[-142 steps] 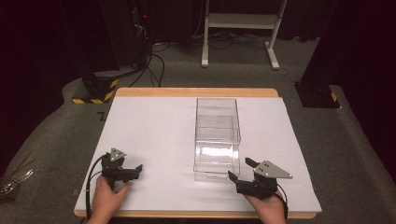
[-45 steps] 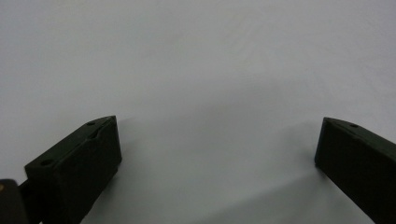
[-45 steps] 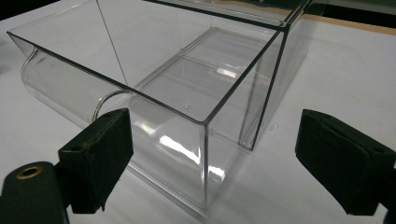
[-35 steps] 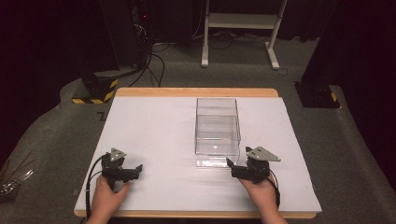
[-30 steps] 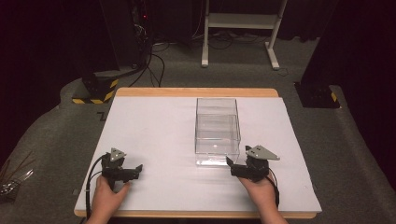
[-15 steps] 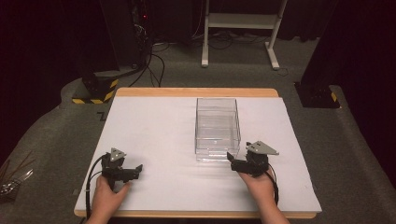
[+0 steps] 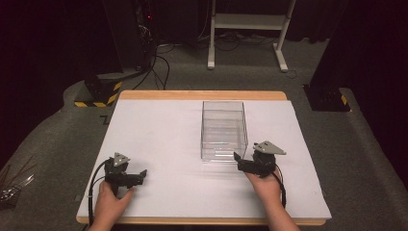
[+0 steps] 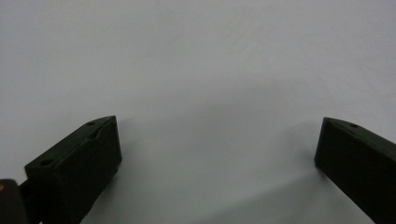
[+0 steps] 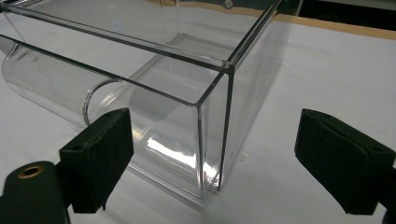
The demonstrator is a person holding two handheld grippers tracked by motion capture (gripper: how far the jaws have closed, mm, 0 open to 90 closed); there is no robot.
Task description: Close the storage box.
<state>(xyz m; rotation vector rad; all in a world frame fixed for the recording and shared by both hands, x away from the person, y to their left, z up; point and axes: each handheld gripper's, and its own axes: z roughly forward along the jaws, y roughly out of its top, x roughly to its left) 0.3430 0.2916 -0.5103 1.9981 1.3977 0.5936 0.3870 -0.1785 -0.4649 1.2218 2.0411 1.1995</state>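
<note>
Two tools rest low on the white surface in the high view: the left tool well apart from the clear box, the right tool at its near right corner. Left gripper view: jaws apart over bare surface. Right gripper view: jaws apart, framing the box's corner, probably to grip or nudge it.

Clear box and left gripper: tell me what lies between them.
Nothing: in the high view, only bare white table cover separates the left gripper from the clear box.
</note>
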